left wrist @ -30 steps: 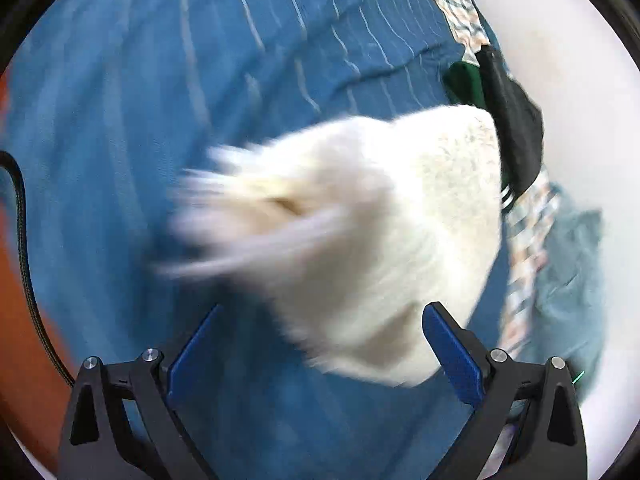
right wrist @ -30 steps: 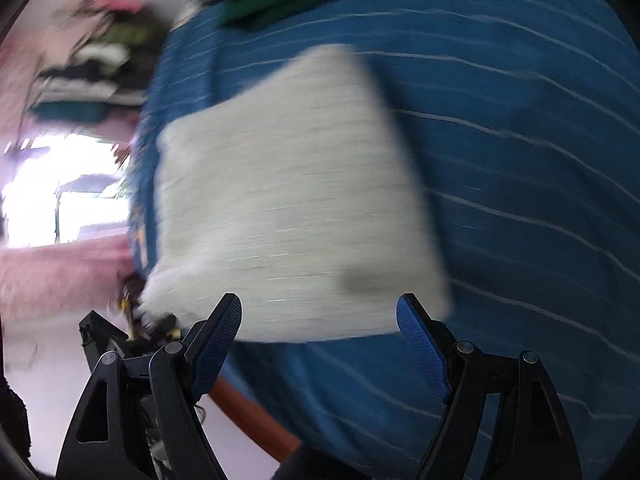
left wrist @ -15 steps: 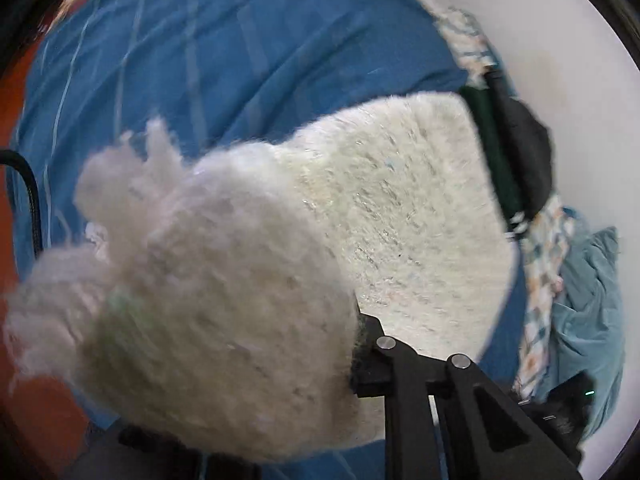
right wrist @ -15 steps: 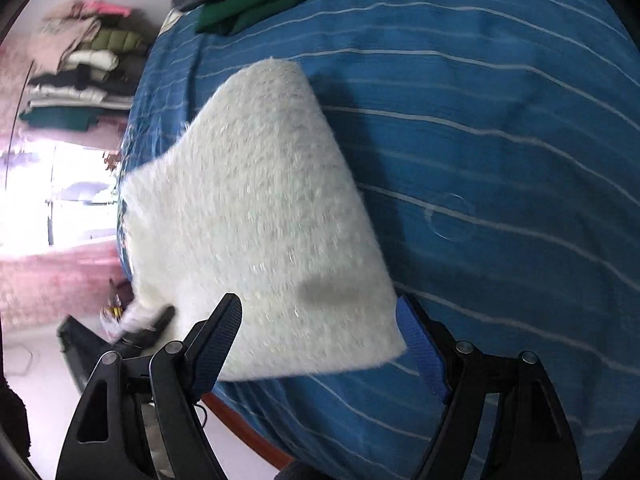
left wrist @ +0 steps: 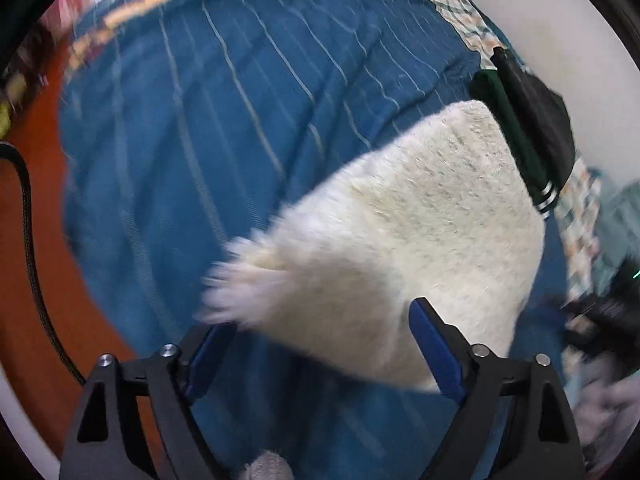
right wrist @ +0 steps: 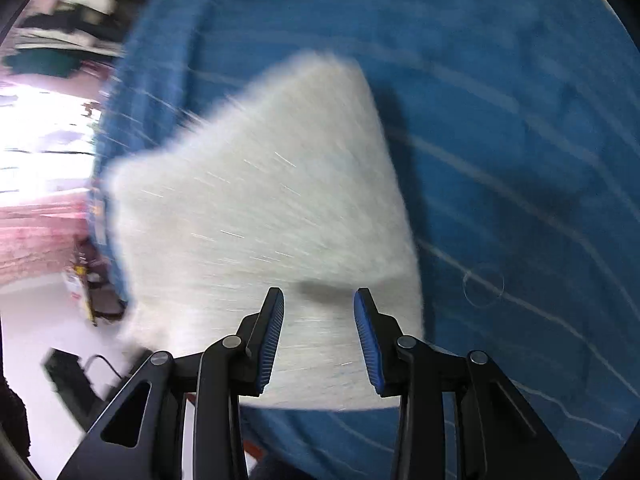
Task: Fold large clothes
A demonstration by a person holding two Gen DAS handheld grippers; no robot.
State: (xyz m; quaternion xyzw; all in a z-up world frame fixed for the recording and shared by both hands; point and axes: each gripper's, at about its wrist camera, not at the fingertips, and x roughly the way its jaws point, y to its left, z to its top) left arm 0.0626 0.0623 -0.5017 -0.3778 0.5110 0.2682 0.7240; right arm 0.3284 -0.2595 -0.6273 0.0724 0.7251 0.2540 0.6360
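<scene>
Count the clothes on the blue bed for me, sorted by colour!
White fluffy: 1, the white sweater
Dark green: 1, the green garment
Black: 1, the black garment
Total: 3 on the blue bedspread; the checked cloth by the wall is not counted.

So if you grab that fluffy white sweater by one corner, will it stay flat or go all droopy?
Probably droopy. The white sweater is soft fuzzy knit, and it lies folded on the blue bedspread, so a lifted corner would likely sag and unfold. It looks light, and its fuzz should grip rather than slip. The right gripper is closing above it.
</scene>
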